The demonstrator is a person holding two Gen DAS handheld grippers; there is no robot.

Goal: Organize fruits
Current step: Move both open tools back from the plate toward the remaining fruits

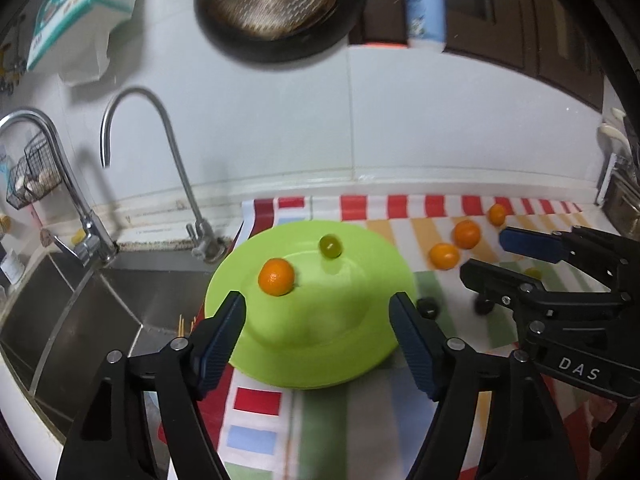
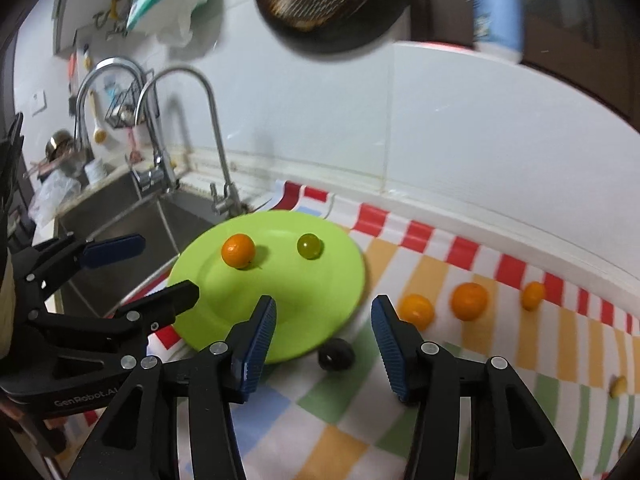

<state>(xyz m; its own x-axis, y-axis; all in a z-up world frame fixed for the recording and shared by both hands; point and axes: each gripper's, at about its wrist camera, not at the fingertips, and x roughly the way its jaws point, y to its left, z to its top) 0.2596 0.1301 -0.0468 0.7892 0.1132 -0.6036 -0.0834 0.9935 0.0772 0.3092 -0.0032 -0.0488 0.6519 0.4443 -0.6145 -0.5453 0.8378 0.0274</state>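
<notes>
A lime-green plate (image 1: 320,332) (image 2: 312,308) lies on a checked cloth beside the sink. On it sit a small orange (image 1: 276,277) (image 2: 238,250) and a green grape (image 1: 330,246) (image 2: 309,246), apart from each other. Three more small oranges (image 1: 444,256) (image 1: 466,234) (image 1: 497,214) (image 2: 417,311) (image 2: 470,301) (image 2: 533,295) rest on the cloth to the plate's right. A dark round fruit (image 1: 429,307) (image 2: 336,354) lies at the plate's near right edge. My left gripper (image 1: 318,298) (image 2: 169,266) hovers open over the plate's near side, holding nothing. My right gripper (image 2: 325,303) (image 1: 483,253) is open and holds nothing above the plate's right edge.
A steel sink (image 1: 80,320) with two faucets (image 1: 132,120) lies left of the plate. A dark pan (image 1: 272,4) and a white-blue bottle (image 1: 425,4) are up by the tiled wall. A second dark fruit (image 1: 485,305) and a yellow bit (image 2: 619,386) lie on the cloth.
</notes>
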